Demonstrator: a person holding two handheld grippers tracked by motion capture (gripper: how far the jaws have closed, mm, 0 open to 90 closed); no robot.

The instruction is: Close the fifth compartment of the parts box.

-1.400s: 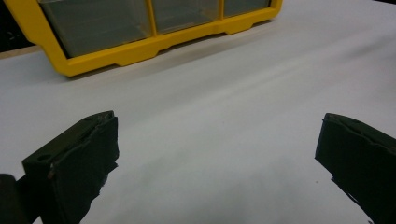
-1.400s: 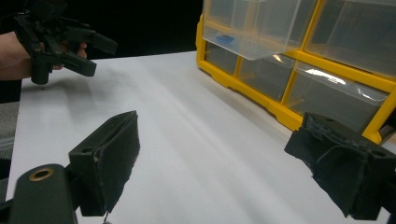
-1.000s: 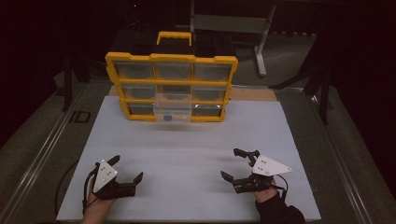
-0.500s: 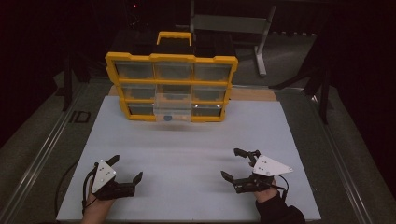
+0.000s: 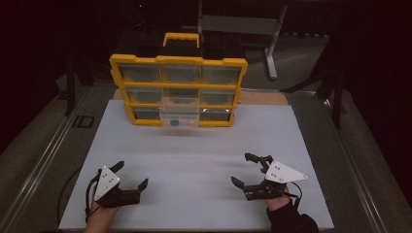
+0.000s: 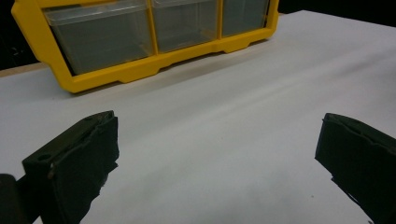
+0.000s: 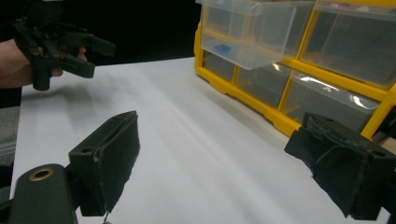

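Both grippers rest on the white mat (image 5: 194, 160) with jaws wide and nothing between them, the left gripper (image 5: 130, 175) at seven o'clock and the right gripper (image 5: 246, 169) at five. The yellow organizer (image 5: 179, 90) stands at twelve, well apart from them, its middle drawer (image 5: 180, 112) pulled out with a small blue thing (image 7: 223, 47) inside.

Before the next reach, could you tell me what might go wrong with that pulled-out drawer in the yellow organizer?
The clear drawer juts well out of the yellow organizer; a clumsy nudge could drop it and spill the small blue item. Both the left gripper and right gripper start far away, jaws open, so an overshooting reach might shove the upright organizer backward.
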